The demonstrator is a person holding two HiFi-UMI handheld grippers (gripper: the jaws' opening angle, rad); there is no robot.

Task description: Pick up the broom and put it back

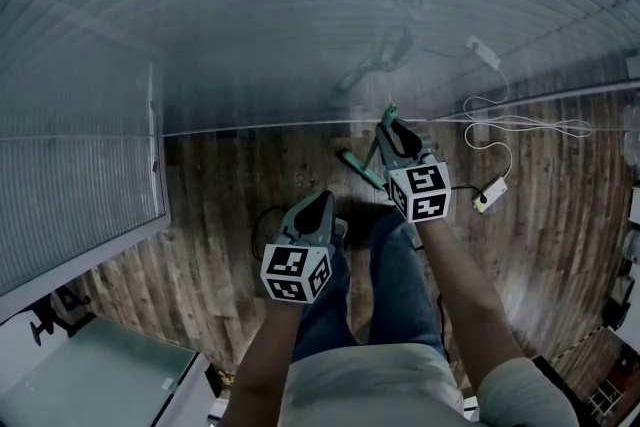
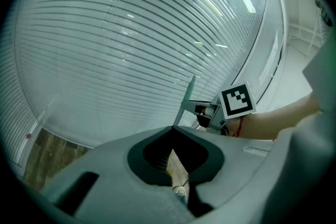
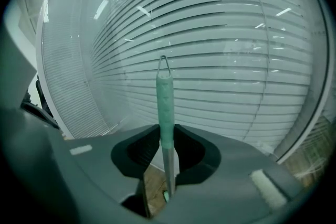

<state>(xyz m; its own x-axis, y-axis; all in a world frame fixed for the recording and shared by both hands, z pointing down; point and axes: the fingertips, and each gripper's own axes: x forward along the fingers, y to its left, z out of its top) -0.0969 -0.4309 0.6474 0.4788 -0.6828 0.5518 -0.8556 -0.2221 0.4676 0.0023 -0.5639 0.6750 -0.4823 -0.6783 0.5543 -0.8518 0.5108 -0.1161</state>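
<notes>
The broom stands nearly upright by the glass wall. My right gripper (image 1: 392,128) is shut on its handle (image 3: 167,113), a metal shaft with a pale green sleeve and a wire loop on top. The dark green broom head (image 1: 358,168) is low by the floor, left of that gripper. In the left gripper view the right gripper (image 2: 198,108) shows with the handle (image 2: 187,98) rising from it. My left gripper (image 1: 322,201) hangs lower left, above the person's knees, jaws together and holding nothing; in its own view the left gripper (image 2: 176,157) leaves only a thin pale slit.
A glass wall with slatted blinds (image 1: 300,25) fills the front and mirrors the broom. A white power strip (image 1: 490,195) and its cable (image 1: 520,125) lie on the wooden floor at right. A thin black cable (image 1: 262,217) lies left. A white cabinet (image 1: 100,375) stands at the bottom left.
</notes>
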